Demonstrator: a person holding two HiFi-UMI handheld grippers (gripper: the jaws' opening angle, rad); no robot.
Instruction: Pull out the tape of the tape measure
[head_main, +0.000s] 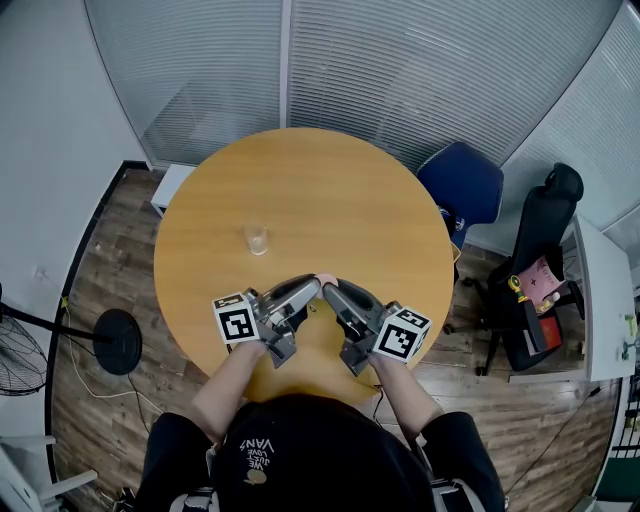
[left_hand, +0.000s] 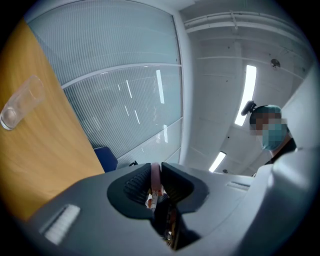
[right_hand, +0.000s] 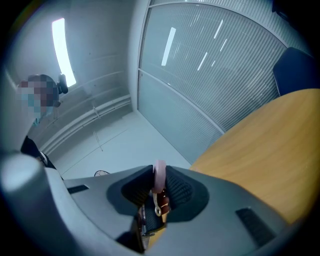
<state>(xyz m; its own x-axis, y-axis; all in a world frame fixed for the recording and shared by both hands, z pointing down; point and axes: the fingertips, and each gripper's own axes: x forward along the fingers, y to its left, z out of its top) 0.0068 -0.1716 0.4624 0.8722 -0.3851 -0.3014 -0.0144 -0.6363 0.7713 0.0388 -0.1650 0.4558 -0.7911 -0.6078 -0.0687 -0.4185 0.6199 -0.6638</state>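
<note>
Pink tape measure (head_main: 325, 279) is pinched btwn both grippers over the table's (head_main: 300, 170) near part. L gripper (head_main: 314, 285) is clamped on one thin edge, R gripper (head_main: 334, 291) on the other, w/ a small metal ring (right_hand: 157, 210) hanging by its pads. Glass (head_main: 257, 239) stands well apart, mid-table. Blue chair (head_main: 462, 185) is past the far rim.

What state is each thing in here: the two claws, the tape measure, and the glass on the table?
left claw: shut on the tape measure.
right claw: shut on the same tape measure.
tape measure: pink, pinched between both claw tips above the table; no drawn-out tape visible.
glass: upright on the table, looks empty, away from both claws.
</note>
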